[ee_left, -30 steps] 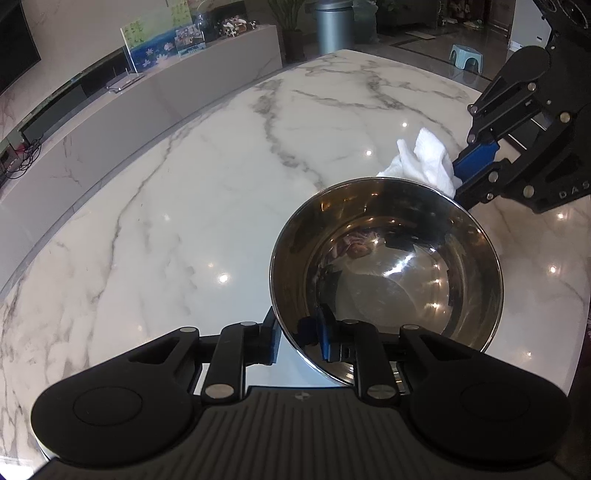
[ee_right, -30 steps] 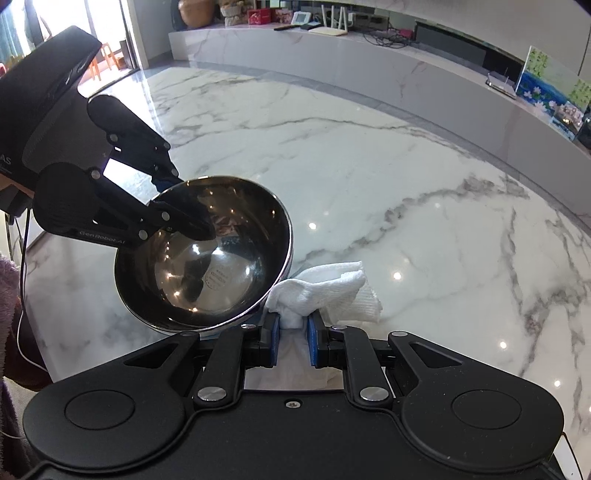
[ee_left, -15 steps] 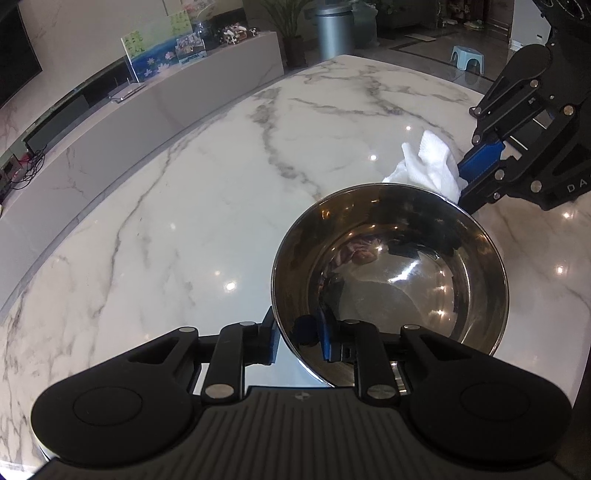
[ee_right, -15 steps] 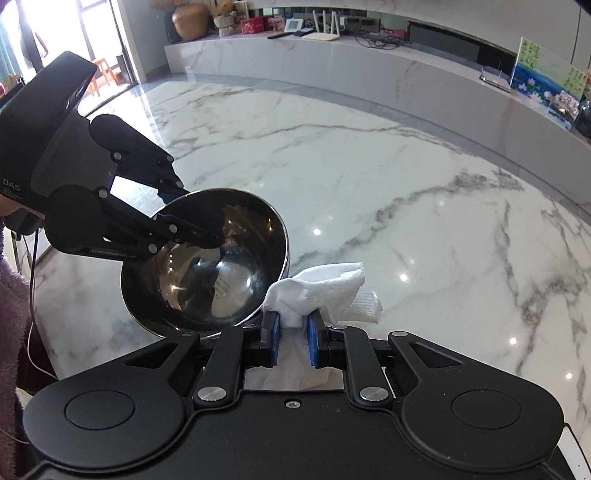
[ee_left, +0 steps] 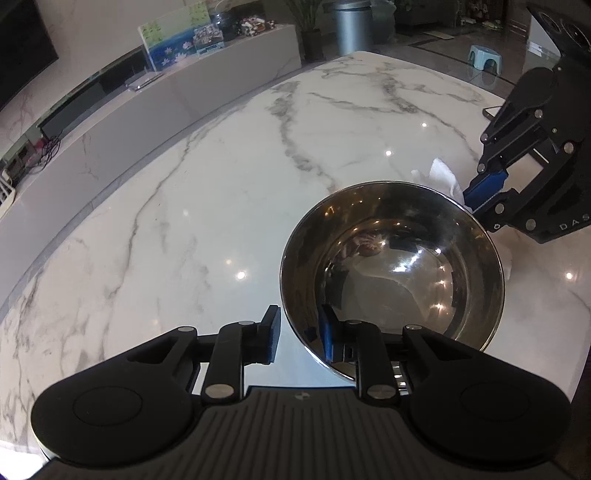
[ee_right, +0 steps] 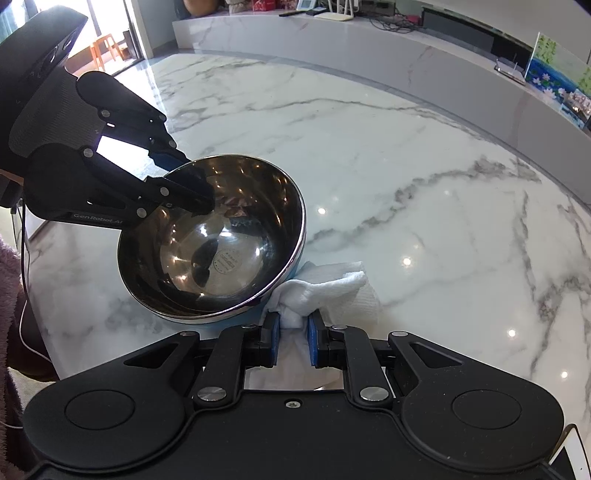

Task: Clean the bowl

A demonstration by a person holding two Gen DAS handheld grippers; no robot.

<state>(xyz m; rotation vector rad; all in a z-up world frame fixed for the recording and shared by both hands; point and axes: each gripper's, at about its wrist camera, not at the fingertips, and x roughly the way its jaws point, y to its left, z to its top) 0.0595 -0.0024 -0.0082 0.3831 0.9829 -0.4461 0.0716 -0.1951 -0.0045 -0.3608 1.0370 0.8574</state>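
Observation:
A shiny steel bowl (ee_left: 399, 266) (ee_right: 221, 251) sits slightly tilted on the white marble table (ee_left: 221, 206). My left gripper (ee_left: 299, 332) (ee_right: 192, 181) straddles the bowl's near rim, one finger inside and one outside. Its jaws are opening, and the outer pad (ee_left: 272, 334) stands clear of the wall. My right gripper (ee_right: 293, 339) (ee_left: 476, 206) is shut on a crumpled white cloth (ee_right: 325, 288) (ee_left: 441, 177). The cloth lies on the table against the bowl's outer side, opposite the left gripper.
A long marble ledge (ee_right: 369, 48) curves behind the table, carrying a flower picture (ee_left: 173, 40) and small electronics. A grey bin (ee_left: 349, 26) and a small stool (ee_left: 485, 55) stand on the floor beyond. A purple sleeve (ee_right: 7, 273) shows at the table's edge.
The left jaws have spread, and the outer pad has come off the bowl's rim. The bowl has settled lower and flatter. The right gripper keeps the cloth, now tucked against the bowl.

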